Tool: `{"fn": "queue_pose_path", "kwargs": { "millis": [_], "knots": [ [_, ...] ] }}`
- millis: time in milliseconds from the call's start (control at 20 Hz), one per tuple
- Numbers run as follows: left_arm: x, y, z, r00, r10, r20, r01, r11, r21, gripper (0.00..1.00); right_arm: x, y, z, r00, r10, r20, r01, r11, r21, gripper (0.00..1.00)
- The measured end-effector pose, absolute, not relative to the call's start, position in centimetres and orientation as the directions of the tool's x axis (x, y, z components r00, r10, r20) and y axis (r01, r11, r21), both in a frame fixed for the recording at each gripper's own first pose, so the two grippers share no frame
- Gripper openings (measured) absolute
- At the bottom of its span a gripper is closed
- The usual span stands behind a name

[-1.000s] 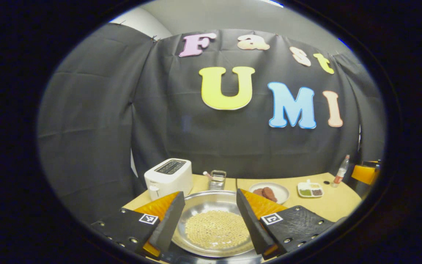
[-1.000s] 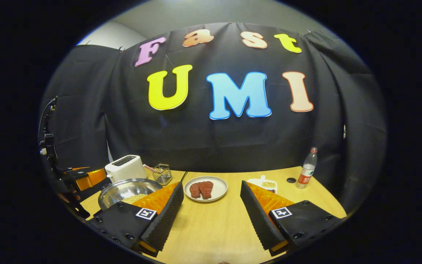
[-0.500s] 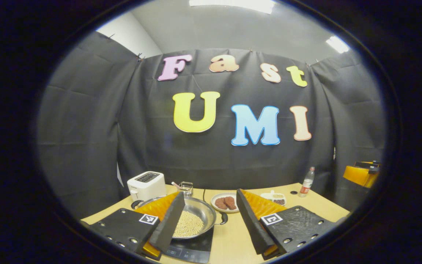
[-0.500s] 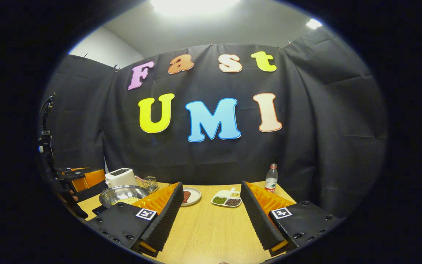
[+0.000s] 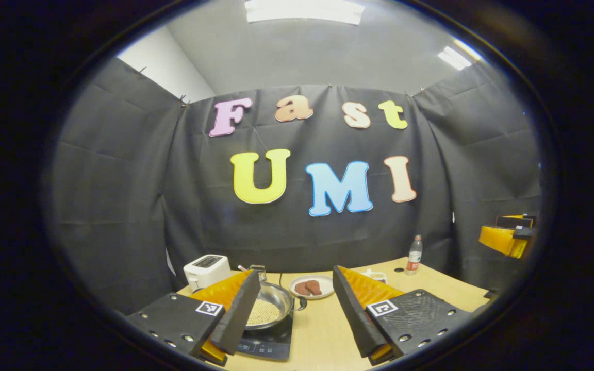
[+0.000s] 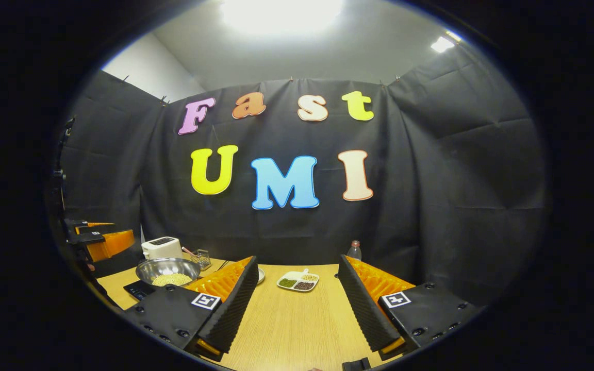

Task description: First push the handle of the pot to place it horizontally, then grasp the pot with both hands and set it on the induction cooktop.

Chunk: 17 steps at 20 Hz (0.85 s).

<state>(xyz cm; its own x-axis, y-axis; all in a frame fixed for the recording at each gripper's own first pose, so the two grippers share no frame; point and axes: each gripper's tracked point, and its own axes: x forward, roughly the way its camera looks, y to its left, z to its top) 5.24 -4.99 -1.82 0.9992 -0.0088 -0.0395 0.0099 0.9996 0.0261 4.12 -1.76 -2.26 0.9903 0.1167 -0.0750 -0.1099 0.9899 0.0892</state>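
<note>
In the left gripper view, reading from left to right, we see a white toaster (image 5: 205, 269) at the back of the wooden table (image 5: 323, 335), then the pot (image 5: 271, 310), a shallow steel pan holding pale beans, resting on the dark induction cooktop (image 5: 266, 344) with a dark side handle (image 5: 302, 304) pointing right. Our left gripper (image 5: 293, 322) hangs above the table edge, its jaws spread wide and holding nothing; the left finger overlaps the pot's near rim in this view. Further right lie a white plate (image 5: 311, 287) bearing two brown pieces, a plastic bottle (image 5: 414, 254) near the cloth wall, and, at the far right edge, the other gripper raised in the air.

In the right gripper view, again from left to right, we find the other gripper at the far left, the toaster (image 6: 161, 248), the pot (image 6: 168, 270) on the cooktop (image 6: 138, 291), and a small wire basket (image 6: 202, 258). Our right gripper (image 6: 297, 309) is likewise released, fingers well apart over bare table, with a divided dish (image 6: 298, 281) of beans seen between them, and the bottle (image 6: 354, 251) behind.
</note>
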Motion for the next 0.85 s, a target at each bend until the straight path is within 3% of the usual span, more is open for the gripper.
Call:
{"fn": "queue_pose_path", "kwargs": {
  "millis": [850],
  "knots": [
    [-0.8,-0.5,-1.2,0.999,-0.033,-0.026,0.034,0.999,0.036,0.86,-1.5,2.3,-0.4,0.995,0.086,-0.046,-0.083,0.994,0.076,0.92]
  ]
}}
